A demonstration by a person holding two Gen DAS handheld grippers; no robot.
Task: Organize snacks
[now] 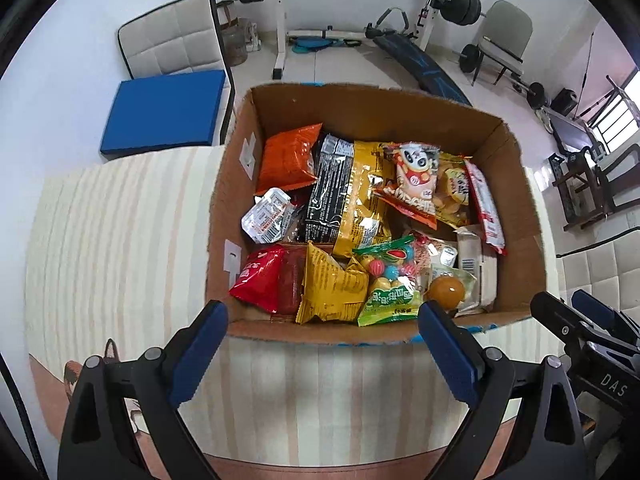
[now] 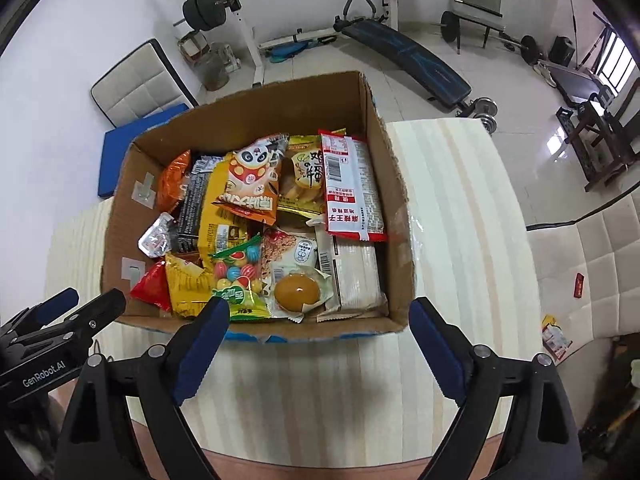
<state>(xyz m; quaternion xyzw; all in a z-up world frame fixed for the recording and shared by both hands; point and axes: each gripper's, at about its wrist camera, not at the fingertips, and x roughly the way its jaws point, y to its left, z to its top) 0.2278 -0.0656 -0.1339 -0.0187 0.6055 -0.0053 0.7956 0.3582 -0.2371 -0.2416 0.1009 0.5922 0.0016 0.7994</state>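
Note:
An open cardboard box (image 1: 516, 200) (image 2: 396, 184) stands on the striped table (image 1: 120, 240) (image 2: 460, 208), filled with several snack packs. Among them are an orange bag (image 1: 286, 158), a black pack (image 1: 328, 196), a yellow bag (image 1: 332, 288), a red bag (image 1: 260, 278), a candy bag (image 1: 390, 288) (image 2: 236, 276), a round orange jelly (image 1: 446, 290) (image 2: 297, 291), a panda bag (image 2: 250, 178) and a red-white pack (image 2: 350, 184). My left gripper (image 1: 322, 314) is open and empty at the box's near wall. My right gripper (image 2: 318, 312) is open and empty at the near wall too.
The right gripper shows at the right edge of the left wrist view (image 1: 584, 328); the left gripper shows at the left edge of the right wrist view (image 2: 60, 320). A blue cushion (image 1: 164, 112) lies behind the table. Gym equipment (image 2: 400, 48) and chairs stand on the floor behind.

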